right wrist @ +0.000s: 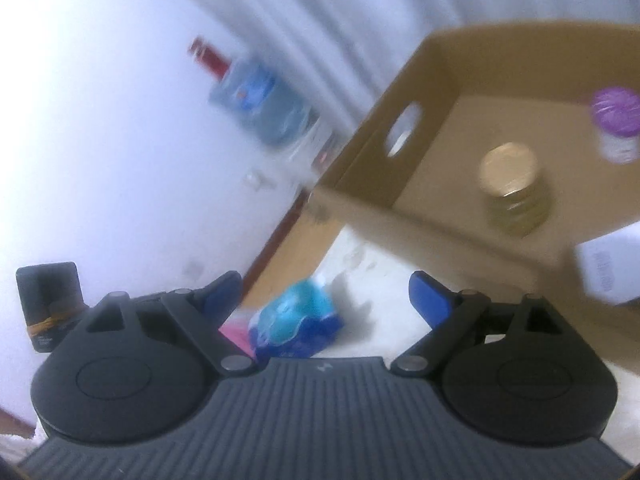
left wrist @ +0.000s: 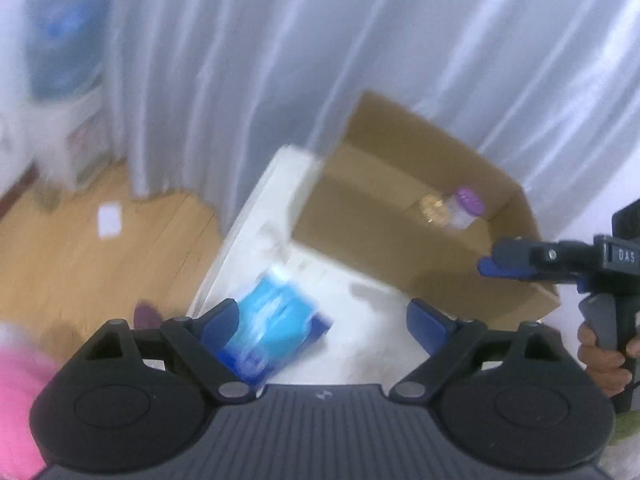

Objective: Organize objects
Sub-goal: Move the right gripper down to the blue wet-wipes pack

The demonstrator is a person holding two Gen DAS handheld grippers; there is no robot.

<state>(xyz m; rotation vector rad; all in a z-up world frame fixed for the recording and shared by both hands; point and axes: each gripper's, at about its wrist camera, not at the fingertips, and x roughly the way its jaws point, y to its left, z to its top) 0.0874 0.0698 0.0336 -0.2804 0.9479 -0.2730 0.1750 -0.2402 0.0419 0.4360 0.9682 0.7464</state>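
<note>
- My left hand-held gripper (left wrist: 322, 316) has its blue-padded fingers (left wrist: 426, 322) spread wide apart, clamping nothing between them.
- My right hand-held gripper (right wrist: 324, 300) is spread just as wide in its own wrist view, both blue pads (right wrist: 430, 300) showing, nothing between them.
- From the left wrist view, the right hand-held gripper (left wrist: 490, 266) comes in from the right edge, seen side-on and pointing left; at that angle and blur I can't judge its opening well.
- My right hand (left wrist: 604, 354) wraps the handle below it, fingers curled around the grip.
</note>
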